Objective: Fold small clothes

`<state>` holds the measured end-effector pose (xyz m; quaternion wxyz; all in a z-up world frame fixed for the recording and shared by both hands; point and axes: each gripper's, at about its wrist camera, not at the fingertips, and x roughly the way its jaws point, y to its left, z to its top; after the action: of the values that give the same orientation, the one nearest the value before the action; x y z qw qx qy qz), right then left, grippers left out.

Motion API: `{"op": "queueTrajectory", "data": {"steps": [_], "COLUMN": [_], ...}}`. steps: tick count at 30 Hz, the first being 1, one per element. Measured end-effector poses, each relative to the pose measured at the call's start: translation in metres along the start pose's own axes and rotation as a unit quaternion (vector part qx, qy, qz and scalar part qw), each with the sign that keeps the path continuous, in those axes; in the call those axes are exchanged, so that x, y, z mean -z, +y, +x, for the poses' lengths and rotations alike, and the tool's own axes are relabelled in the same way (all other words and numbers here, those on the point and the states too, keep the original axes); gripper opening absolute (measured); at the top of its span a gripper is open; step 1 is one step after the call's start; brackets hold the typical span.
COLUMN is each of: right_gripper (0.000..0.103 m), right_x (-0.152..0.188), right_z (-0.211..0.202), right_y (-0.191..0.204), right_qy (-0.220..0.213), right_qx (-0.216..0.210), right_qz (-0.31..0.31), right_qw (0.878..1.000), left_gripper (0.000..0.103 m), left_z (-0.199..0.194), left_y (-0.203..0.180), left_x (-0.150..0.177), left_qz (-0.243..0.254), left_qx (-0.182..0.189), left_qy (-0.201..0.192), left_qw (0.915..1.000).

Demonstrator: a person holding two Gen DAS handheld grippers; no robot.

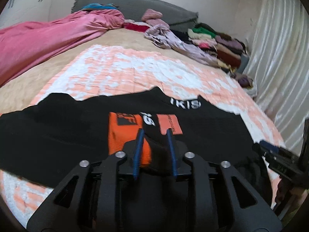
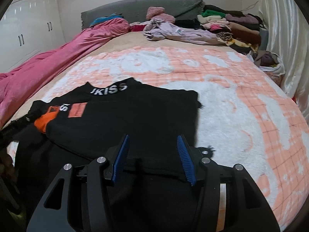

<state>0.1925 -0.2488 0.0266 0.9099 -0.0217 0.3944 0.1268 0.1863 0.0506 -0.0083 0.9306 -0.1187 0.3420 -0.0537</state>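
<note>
**Folded edge of the black top to be laid flat**

The black top point(image 2: 123, 114) is spread on the peach and white blanket point(image 2: 241, 100), in the lower middle of both views. The fold should be lowered evenly and smoothed before release. In the left gripper point(image 1: 155, 132) a bunch of black and orange cloth sits between narrowly parted jaws; a firm grasp cannot be told. The right gripper point(image 2: 153, 141) is released, its jaws wide over the near hem.

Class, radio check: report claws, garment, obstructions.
Left claw part open, fabric bunched between fingers. Right claw open over hem. Black top flat on blanket. Nothing in the way.
</note>
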Motion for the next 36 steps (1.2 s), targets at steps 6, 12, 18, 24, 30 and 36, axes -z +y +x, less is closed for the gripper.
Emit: {"op": "queueTrajectory", "data": {"steps": [6,12,18,24,30,36], "right_gripper": [0.052,0.054,0.058,0.064,0.074,0.082], "right_x": [0.001,0.015,0.015,0.015,0.011,0.008], "right_z": [0.016,0.039,0.031,0.020,0.012,0.004], "right_y": [0.013,0.008,0.005,0.002,0.001,0.003], "right_qy": [0.019,0.060,0.054,0.049,0.041,0.033], "right_qx": [-0.015,-0.013,-0.023,-0.022,-0.022,-0.019], "right_qz": [-0.008,-0.004,0.003,0.002,0.014,0.018], "right_qw": [1.000,0.998,0.998,0.999,0.999,0.999], "left_gripper": [0.043,0.050,0.053,0.056,0.077,0.093], "left_z": [0.030,0.028,0.021,0.012,0.003,-0.003], "left_y": [0.000,-0.003,-0.001,0.004,0.007,0.011], "left_x": [0.015,0.019,0.017,0.014,0.011,0.011], "left_qz": [0.005,0.016,0.014,0.000,-0.002,-0.008], "left_qx": [-0.008,-0.006,0.000,0.008,-0.013,-0.022], "left_qy": [0.079,0.081,0.071,0.055,0.041,0.039], "left_qw": [0.9968,0.9966,0.9974,0.9985,0.9991,0.9989]}}
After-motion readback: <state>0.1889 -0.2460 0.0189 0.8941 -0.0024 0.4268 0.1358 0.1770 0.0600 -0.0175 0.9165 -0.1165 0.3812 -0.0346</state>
